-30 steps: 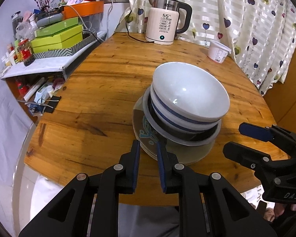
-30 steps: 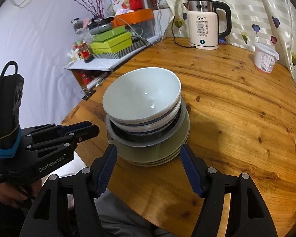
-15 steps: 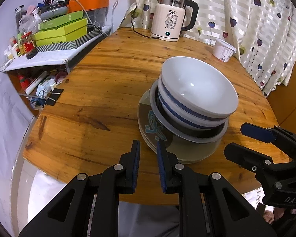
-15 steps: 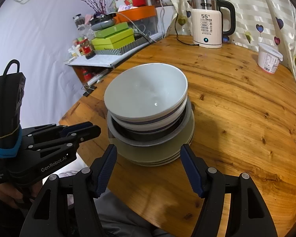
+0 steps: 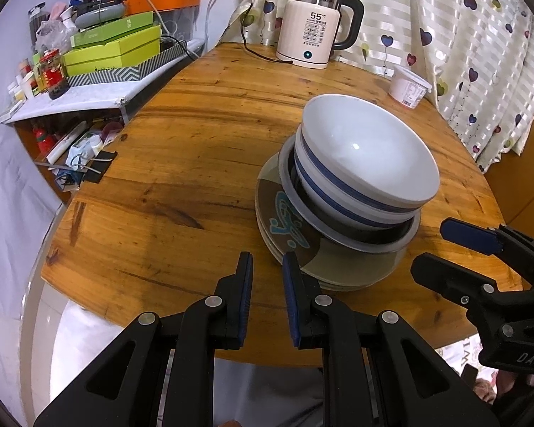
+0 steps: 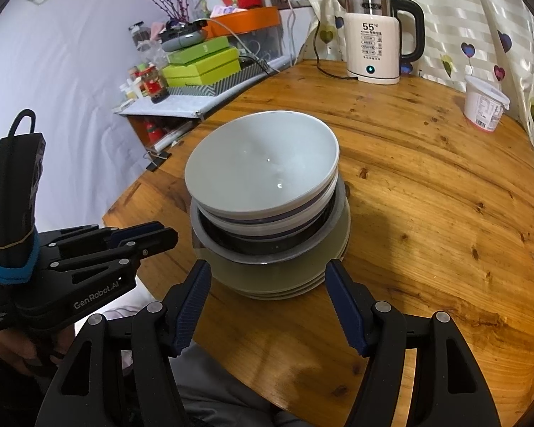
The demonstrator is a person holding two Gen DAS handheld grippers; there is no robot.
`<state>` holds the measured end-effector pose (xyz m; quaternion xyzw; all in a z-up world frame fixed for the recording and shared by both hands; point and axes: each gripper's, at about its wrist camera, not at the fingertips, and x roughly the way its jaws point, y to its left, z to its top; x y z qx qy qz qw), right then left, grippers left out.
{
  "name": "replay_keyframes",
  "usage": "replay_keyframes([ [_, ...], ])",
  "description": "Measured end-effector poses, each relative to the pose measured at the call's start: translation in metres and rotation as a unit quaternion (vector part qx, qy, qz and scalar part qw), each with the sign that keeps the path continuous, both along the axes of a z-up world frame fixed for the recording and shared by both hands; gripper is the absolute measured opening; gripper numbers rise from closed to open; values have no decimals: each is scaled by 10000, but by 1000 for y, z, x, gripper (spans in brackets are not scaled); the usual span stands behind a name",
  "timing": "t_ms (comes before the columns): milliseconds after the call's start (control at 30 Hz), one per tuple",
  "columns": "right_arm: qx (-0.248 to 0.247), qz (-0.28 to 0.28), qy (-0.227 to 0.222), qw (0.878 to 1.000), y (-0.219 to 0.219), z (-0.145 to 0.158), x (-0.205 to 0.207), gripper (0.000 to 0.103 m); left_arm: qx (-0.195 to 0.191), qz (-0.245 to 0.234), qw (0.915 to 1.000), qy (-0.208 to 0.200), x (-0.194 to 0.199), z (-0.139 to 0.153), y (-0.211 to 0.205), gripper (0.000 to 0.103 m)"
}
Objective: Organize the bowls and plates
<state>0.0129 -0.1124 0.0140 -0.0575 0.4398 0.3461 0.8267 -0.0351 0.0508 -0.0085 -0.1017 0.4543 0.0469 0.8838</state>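
A stack stands near the front edge of the round wooden table [image 5: 203, 142]: white bowls with blue bands [image 5: 366, 163] [image 6: 263, 170] nested in a grey-rimmed dark bowl [image 5: 384, 242] [image 6: 267, 249], on several plates [image 5: 295, 224] [image 6: 277, 277]. My left gripper [image 5: 267, 270] is narrowly open and empty, just in front of the plates' left edge. My right gripper [image 6: 267, 281] is wide open and empty, its fingers on either side of the plates' near edge. The right gripper also shows in the left wrist view [image 5: 441, 245], and the left gripper in the right wrist view [image 6: 153, 236].
A cream electric kettle [image 5: 317, 32] [image 6: 373, 35] with its cord stands at the table's back. A white tub [image 5: 409, 87] [image 6: 484, 106] sits back right by the curtain. A cluttered shelf with green boxes [image 5: 114, 49] [image 6: 203, 64] adjoins the table's left.
Both grippers have drawn back a little and risen; the stack sits slightly further right in the left wrist view. The jaws have not changed, and the stack has not moved.
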Motion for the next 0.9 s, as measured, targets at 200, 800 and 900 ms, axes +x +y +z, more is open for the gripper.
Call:
replay_keyframes([
  [200, -19, 10, -5, 10000, 0, 1, 1, 67, 2, -34, 10000, 33, -1, 0, -1, 18],
  [800, -47, 24, 11, 10000, 0, 1, 0, 67, -55, -77, 9999, 100, 0, -1, -4, 18],
  [900, -48, 27, 15, 10000, 0, 1, 0, 67, -64, -84, 9999, 124, 1, -2, -6, 18],
])
